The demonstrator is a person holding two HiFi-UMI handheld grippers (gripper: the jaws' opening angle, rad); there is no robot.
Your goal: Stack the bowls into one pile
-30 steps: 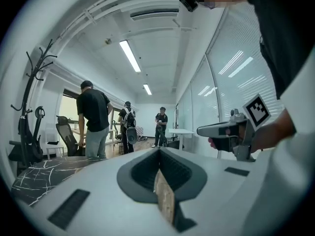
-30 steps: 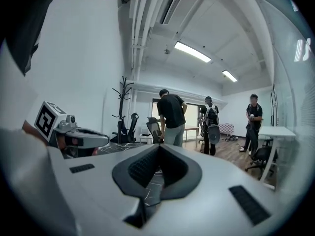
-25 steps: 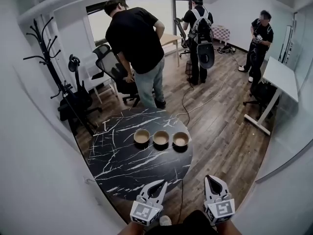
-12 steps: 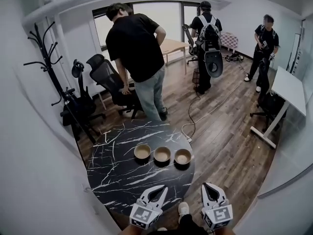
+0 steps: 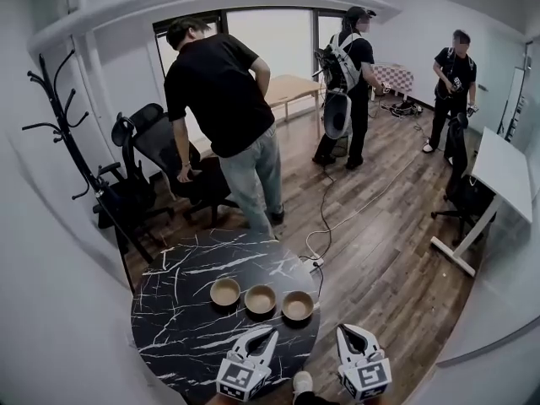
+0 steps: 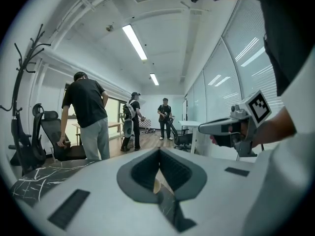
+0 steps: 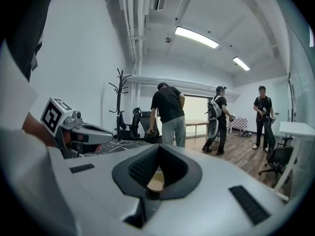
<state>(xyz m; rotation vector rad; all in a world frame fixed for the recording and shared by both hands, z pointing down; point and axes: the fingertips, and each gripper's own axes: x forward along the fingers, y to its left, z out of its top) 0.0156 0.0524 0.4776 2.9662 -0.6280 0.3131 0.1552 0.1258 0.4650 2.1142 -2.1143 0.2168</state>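
Three tan bowls stand in a row on the round black marble table [image 5: 181, 332]: the left bowl [image 5: 225, 291], the middle bowl [image 5: 260, 299] and the right bowl [image 5: 297, 305], each apart from the others. My left gripper [image 5: 268, 333] hangs over the table's near edge, just short of the middle bowl, shut and empty. My right gripper [image 5: 353, 331] is off the table's right edge, also shut and empty. In the left gripper view the jaws [image 6: 158, 152] meet, with a tan sliver of bowl [image 6: 156, 185] below them. The right gripper view shows the same: shut jaws [image 7: 158, 148] over a bowl [image 7: 156, 181].
A person in a black shirt [image 5: 221, 108] stands just beyond the table by an office chair [image 5: 156, 146]. A coat rack [image 5: 59, 116] stands at the left wall. A cable [image 5: 337, 218] runs over the wooden floor. A white desk [image 5: 499, 163] is at the right; two more people stand at the back.
The table and bowls have come closer and lower in the head view. Both grippers, still shut, have advanced together to the table's near edge. The person with the backpack has turned.
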